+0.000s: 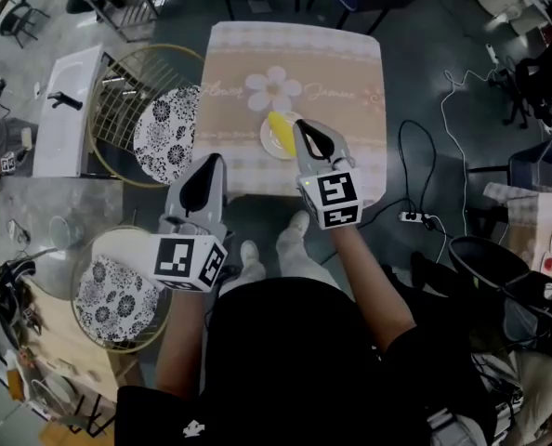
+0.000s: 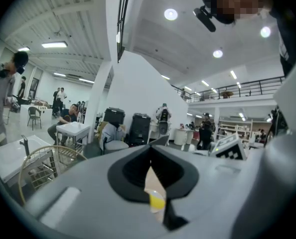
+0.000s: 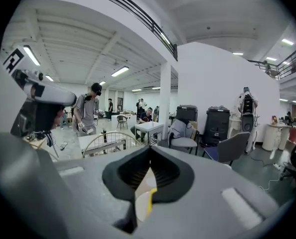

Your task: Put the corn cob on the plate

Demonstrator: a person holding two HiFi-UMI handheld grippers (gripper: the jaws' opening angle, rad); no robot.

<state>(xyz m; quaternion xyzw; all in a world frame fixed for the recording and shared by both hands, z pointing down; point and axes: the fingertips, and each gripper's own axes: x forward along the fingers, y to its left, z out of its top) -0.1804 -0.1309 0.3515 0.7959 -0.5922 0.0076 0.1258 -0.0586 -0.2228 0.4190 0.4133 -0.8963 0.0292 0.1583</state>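
Left gripper [image 1: 214,162], right gripper [image 1: 300,126]: both shut, empty. Corn cob [image 1: 278,130] on plate [image 1: 265,145], part-hidden; tablecloth [image 1: 350,63] script unreadable.

The head view looks steeply down onto the surface [image 1: 350,72] from well above. Each gripper view sits close behind its own jaws, facing forward and almost level. All three views share the corn cob [image 1: 278,126] and plate [image 1: 269,143].

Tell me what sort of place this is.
Probably a large open-plan lab or workshop hall, not a home. A railed mezzanine overlooks the room, people sit at scattered white tables, and a power strip with loose cables lies on the grey floor.
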